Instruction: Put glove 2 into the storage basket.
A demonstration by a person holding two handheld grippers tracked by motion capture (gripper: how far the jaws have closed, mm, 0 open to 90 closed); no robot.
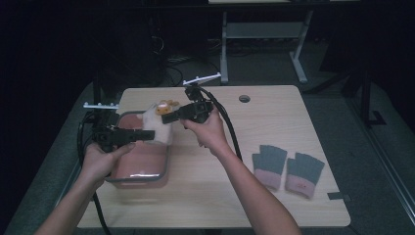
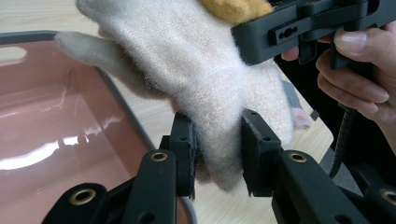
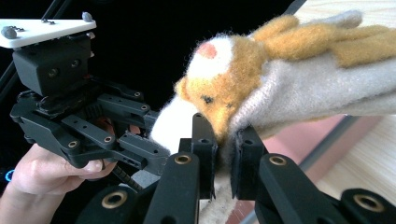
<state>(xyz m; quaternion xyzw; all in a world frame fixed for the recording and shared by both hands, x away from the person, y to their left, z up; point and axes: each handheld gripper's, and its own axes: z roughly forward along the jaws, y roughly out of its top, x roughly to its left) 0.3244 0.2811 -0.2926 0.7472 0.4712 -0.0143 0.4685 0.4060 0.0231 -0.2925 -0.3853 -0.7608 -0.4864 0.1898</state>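
We hold the cream glove [image 1: 157,128] above the bin [image 1: 165,169] at the table's left edge, left hand-held gripper [image 1: 145,135] and right hand-held gripper [image 1: 167,118] both clenched on it (cuff and animal-face end). Next, we judge: lower it in, release.

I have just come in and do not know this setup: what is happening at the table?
A person holds a cream glove with an animal face between two hand-held grippers, above the far end of a pink tray. The left gripper is shut on one part of it, the right gripper on another part beside the face. A pair of grey fingerless gloves lies on the table to the right, untouched.
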